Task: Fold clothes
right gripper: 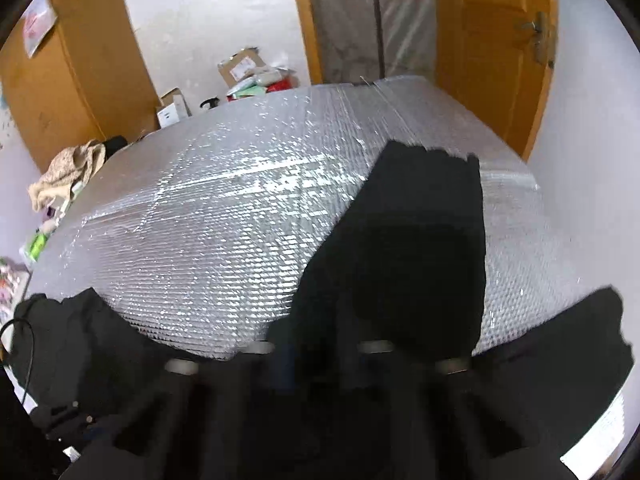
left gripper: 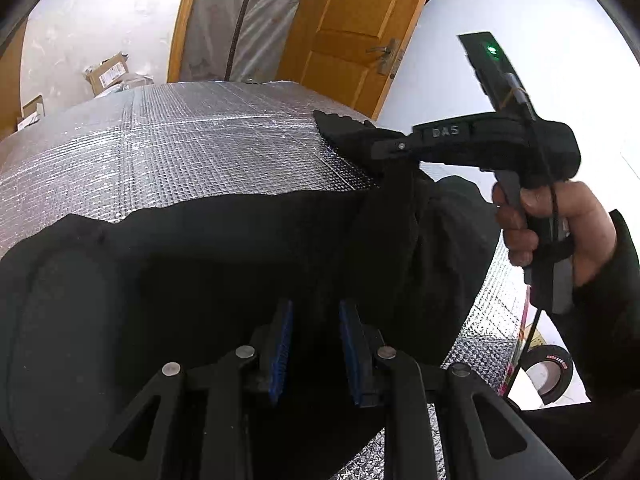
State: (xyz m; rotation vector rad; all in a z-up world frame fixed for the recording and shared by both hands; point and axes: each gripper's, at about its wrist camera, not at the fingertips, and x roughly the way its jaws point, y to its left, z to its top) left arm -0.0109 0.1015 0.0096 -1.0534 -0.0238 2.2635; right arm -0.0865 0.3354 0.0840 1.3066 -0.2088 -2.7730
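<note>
a counter covered in silver quilted foil sheeting (right gripper: pixel 224 216) fills the middle of both views. behind it stands an open orange-brown wooden door (left gripper: pixel 360 20) with a metal lever handle (left gripper: pixel 386 54), beside a doorway hung with clear plastic sheeting (right gripper: pixel 376 20). torn brown cardboard boxes (right gripper: pixel 240 65) sit by the white wall. a crumpled beige cloth (right gripper: pixel 66 172) lies off the counter's left edge. a roll of black tape (left gripper: pixel 549 370) rests on the floor at lower right.

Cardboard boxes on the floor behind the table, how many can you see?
3, seen from the right wrist: a brown box by the far wall, a tilted open box left of it, and a white-fronted box just below. More may hide behind the table.
</note>
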